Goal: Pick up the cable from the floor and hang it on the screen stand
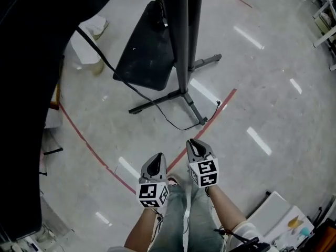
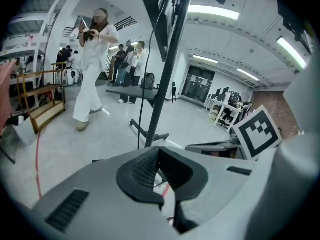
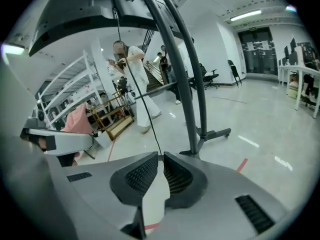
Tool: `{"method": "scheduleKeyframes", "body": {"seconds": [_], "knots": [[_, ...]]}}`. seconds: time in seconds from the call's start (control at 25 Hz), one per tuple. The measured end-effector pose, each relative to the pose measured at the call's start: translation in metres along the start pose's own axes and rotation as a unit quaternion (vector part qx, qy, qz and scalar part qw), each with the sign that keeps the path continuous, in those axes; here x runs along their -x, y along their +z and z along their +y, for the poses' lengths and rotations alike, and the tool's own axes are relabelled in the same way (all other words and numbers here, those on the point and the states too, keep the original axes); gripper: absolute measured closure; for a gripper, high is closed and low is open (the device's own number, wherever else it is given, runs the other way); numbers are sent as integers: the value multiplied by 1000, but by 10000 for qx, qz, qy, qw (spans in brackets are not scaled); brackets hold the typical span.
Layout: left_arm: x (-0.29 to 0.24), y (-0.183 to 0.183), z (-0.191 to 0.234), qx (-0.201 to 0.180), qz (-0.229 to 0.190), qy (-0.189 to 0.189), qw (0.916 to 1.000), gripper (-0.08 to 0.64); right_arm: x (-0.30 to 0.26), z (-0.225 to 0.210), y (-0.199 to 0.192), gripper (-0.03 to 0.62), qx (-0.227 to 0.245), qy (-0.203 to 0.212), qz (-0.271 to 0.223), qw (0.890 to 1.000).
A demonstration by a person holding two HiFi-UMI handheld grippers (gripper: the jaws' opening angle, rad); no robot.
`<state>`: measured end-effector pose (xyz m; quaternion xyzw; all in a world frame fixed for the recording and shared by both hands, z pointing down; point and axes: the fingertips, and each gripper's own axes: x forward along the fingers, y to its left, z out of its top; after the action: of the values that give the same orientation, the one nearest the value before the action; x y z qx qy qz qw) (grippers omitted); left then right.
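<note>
A thin black cable (image 1: pixel 173 125) runs down from the big dark screen (image 1: pixel 31 88) at the left and loops over the floor, ending near the stand's front leg. The black screen stand (image 1: pixel 182 62) rises just ahead on its splayed legs. In the gripper views the cable (image 3: pixel 145 109) hangs slack beside the stand's post (image 2: pixel 167 79). My left gripper (image 1: pixel 156 159) and right gripper (image 1: pixel 195 143) are held side by side above the floor, short of the cable. Both the left gripper (image 2: pixel 159 151) and the right gripper (image 3: pixel 161 159) are shut with nothing between the pads.
A dark shelf (image 1: pixel 144 46) juts from the stand. Red tape (image 1: pixel 210 119) crosses the floor under the cable's end. A person in white (image 2: pixel 92 69) stands beyond the stand, with others farther back. White boxes (image 1: pixel 273 214) lie at lower right, a wooden cart (image 2: pixel 42 104) at left.
</note>
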<state>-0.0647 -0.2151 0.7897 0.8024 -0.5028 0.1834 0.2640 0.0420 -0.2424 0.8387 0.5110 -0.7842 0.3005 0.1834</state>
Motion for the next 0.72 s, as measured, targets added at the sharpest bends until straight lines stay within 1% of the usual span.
{"method": "scheduleKeyframes", "body": {"seconds": [0.08, 0.16, 0.2, 0.36, 0.48, 0.56, 0.72], "knots": [[-22, -28, 12, 52, 114, 32, 9999, 555, -35, -5, -25, 558, 58, 128, 71, 9999], [-41, -54, 28, 133, 218, 109, 9996, 555, -68, -10, -53, 509, 115, 260, 227, 9993], [-51, -66, 36, 176, 250, 160, 9994, 555, -83, -14, -66, 505, 150, 300, 304, 9990], [-94, -104, 68, 276, 214, 350, 9988, 555, -144, -34, -111, 505, 398, 425, 494, 9971], [-123, -132, 86, 284, 172, 433, 9985, 555, -188, -44, -149, 505, 705, 666, 693, 9929], [-141, -148, 95, 273, 149, 446, 9985, 555, -214, -49, -173, 505, 931, 782, 820, 9892], [-169, -168, 107, 313, 37, 385, 9988, 555, -251, -62, -209, 505, 1182, 768, 920, 9857]]}}
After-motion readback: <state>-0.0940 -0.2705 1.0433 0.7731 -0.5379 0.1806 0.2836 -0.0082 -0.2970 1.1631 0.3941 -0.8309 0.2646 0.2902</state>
